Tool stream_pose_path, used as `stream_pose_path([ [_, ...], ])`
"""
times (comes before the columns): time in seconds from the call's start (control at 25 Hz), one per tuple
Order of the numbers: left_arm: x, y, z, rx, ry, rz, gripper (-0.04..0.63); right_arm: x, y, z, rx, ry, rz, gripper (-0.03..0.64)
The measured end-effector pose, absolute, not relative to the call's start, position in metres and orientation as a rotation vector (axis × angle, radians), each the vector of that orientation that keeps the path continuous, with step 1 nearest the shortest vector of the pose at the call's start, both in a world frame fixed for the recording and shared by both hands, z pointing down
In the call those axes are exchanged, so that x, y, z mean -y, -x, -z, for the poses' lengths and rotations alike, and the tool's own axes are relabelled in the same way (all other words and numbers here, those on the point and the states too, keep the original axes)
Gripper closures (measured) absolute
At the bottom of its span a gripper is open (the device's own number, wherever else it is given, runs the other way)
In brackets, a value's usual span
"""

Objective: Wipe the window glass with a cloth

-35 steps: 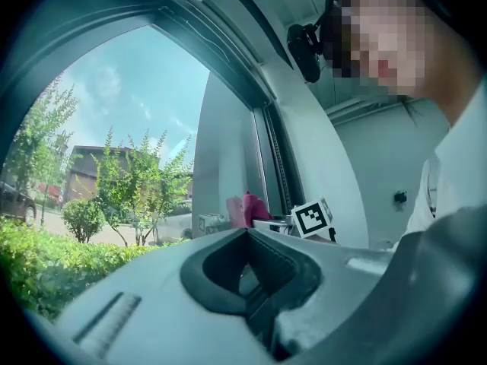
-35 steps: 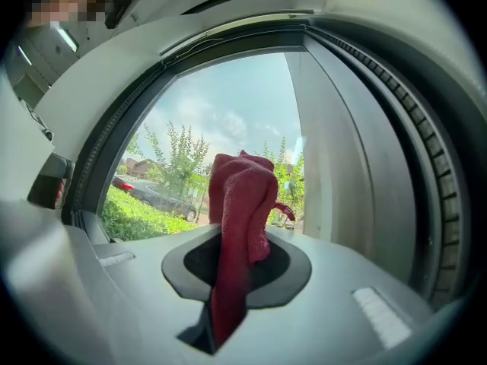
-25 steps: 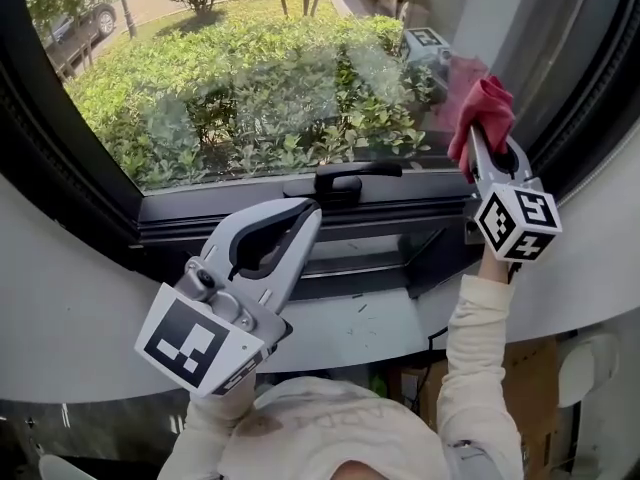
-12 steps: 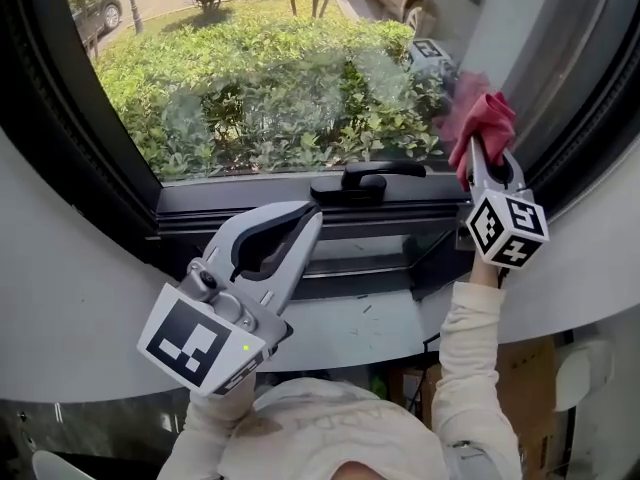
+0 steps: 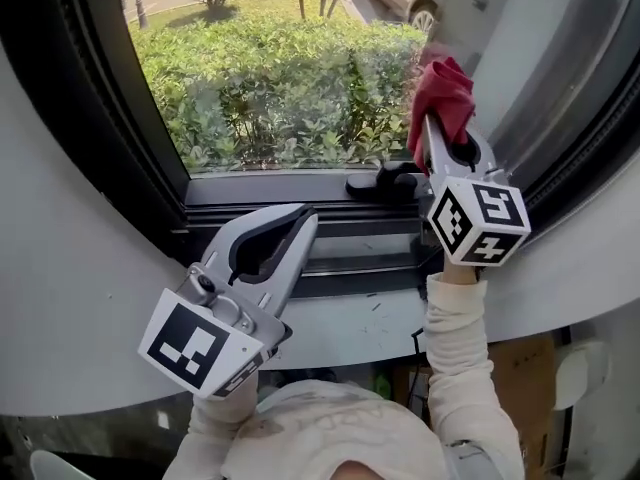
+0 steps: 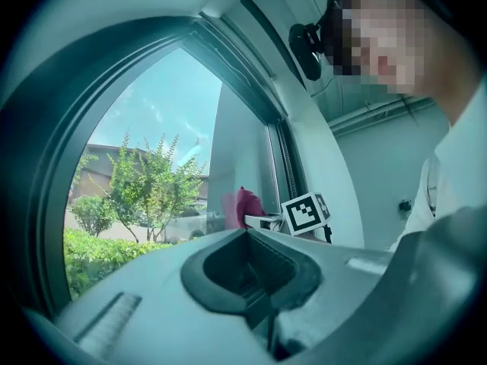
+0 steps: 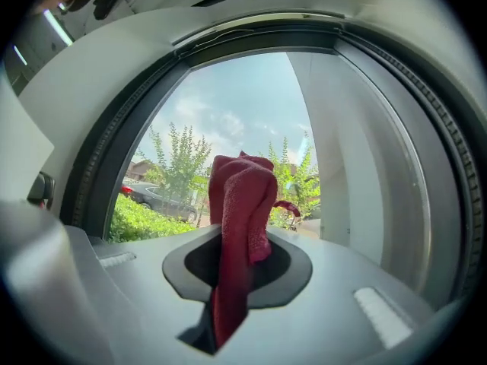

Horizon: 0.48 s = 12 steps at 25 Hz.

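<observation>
your left gripper [image 5: 303, 218] low at 7 o'clock in head view, jaws pressed together, nothing between them, held apart from glass. clear window glass [image 5: 280, 78] fills 12 o'clock, dark rounded frame [image 5: 140, 118] around it, black lever handle [image 5: 385, 181] on lower rail. your right gripper [image 5: 430, 133] at 2 o'clock, jaws pinching crumpled dark red cloth [image 5: 442, 90]. cloth bunch sits at 1 o'clock against glass, beside frame's right edge.

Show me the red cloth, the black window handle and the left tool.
Red woven cloth [image 5: 442, 90], head view: on its bunched upper folds.
Black window handle [image 5: 376, 183], head view: on the lever's visible left end.
Left tool [image 5: 303, 216], head view: at the tips of its closed jaws.
</observation>
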<state>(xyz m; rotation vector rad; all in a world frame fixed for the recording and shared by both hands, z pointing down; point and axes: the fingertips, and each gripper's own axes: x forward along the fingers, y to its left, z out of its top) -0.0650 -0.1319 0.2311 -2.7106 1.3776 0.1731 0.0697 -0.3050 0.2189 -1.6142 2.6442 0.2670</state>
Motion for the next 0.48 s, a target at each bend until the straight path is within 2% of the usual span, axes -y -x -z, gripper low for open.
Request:
stream_pose_path([
  [0.48, 0.104, 0.127, -0.238, -1.459, 2.681, -0.199, 0.593, 0.261, 0.098, -0.216, -2.772, 1.356, -0.339, 0.545],
])
